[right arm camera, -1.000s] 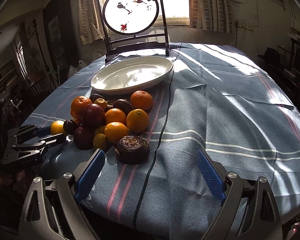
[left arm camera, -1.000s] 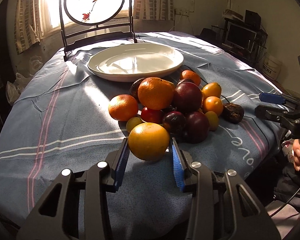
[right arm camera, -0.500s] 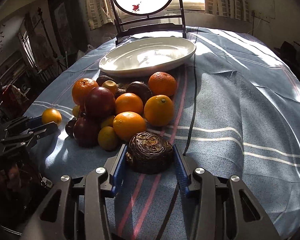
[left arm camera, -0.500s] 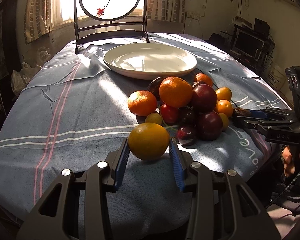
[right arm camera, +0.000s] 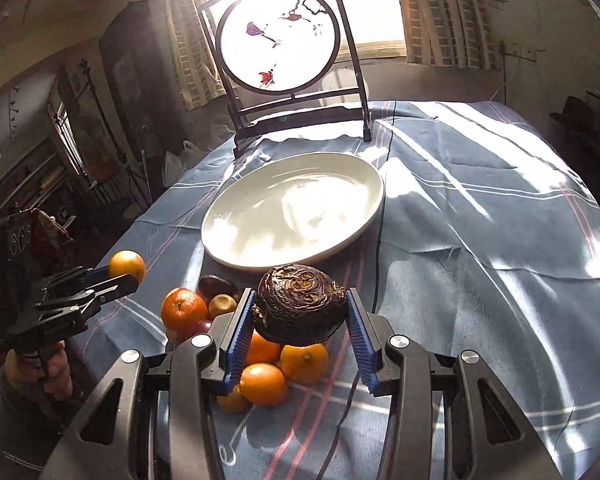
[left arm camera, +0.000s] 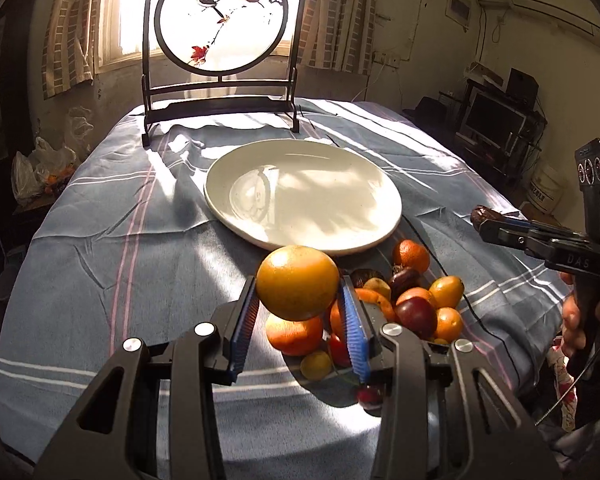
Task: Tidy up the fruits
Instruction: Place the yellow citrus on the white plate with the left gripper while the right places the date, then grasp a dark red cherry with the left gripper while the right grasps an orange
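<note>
Sunlit striped cloth covers the counter [left arm camera: 100,264]; my left tool [left arm camera: 298,316] is clamped on the yellow orange [left arm camera: 297,282], my right tool [right arm camera: 300,322] has just closed on the wrinkled dark fruit [right arm camera: 300,304], both now lifted above the pile [left arm camera: 412,304], white plate [left arm camera: 302,194] empty just ahead

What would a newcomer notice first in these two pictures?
Probably the two fruits held in the air: a yellow-orange citrus clamped in the left gripper, and a dark wrinkled fruit in the right gripper. Beyond them lies a white plate with nothing on it, and farther back a round bird screen glows against the window.
</note>
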The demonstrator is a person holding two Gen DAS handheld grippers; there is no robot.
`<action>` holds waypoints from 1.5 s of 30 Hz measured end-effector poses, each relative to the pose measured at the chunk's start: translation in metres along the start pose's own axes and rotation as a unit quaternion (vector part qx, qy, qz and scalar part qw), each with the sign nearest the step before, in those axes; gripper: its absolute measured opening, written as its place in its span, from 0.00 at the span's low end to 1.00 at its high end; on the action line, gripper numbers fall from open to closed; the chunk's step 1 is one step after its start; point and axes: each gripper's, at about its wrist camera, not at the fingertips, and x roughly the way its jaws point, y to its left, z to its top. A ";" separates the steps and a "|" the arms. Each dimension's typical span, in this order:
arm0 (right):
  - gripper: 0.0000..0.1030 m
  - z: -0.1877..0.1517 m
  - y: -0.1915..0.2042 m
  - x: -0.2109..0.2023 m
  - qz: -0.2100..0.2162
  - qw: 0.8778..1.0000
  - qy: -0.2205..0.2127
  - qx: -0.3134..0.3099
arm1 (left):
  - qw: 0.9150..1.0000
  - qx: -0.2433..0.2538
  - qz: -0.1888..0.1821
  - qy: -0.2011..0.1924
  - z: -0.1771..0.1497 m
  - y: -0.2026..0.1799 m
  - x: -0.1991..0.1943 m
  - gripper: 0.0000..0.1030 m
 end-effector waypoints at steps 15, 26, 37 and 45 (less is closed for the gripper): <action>0.62 0.084 -0.015 0.107 -0.026 0.999 0.020 0.032 | 0.995 -0.078 0.032 0.060 0.100 0.044 0.127 0.66; 0.63 -0.028 -0.013 0.007 -0.020 0.999 0.005 0.032 | 0.999 0.007 0.018 0.031 -0.010 0.002 0.013 0.67; 0.63 -0.096 -0.003 -0.035 -0.023 0.999 -0.002 0.037 | 0.994 0.097 0.017 0.049 -0.093 -0.062 0.003 0.57; 0.63 -0.105 0.007 -0.040 -0.023 1.000 0.001 0.018 | 0.996 0.083 0.003 0.037 -0.091 -0.065 0.014 0.25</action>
